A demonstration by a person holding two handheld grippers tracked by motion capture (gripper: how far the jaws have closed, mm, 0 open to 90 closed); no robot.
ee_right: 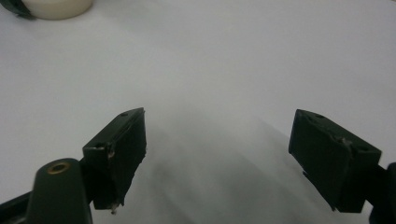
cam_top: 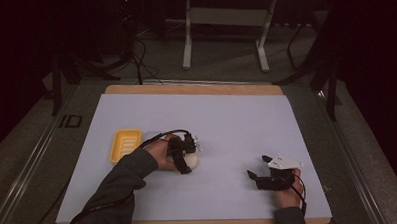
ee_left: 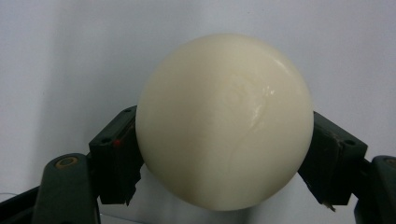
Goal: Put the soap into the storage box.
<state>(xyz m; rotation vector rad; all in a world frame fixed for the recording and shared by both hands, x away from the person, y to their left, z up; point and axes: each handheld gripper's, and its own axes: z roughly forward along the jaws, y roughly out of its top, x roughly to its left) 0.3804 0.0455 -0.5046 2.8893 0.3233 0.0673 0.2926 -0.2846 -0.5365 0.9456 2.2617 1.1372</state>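
A yellow soap dish [cam_top: 125,144] sits at the left of the white desk [cam_top: 226,116]. Just to its right, the left gripper [cam_top: 187,160] clenches a cream ball [ee_left: 224,121] resting on the desk, both pads pressed against its sides. Well apart to the right, the right gripper [cam_top: 261,172] stands released, nothing between its jaws.

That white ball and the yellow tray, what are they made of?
The white ball looks like smooth soap or wax: creamy, slightly glossy, with faint scuffs and a shiny glint. The yellow tray seems to be moulded plastic, with an even bright colour and ridges inside. Neither can be told for sure.
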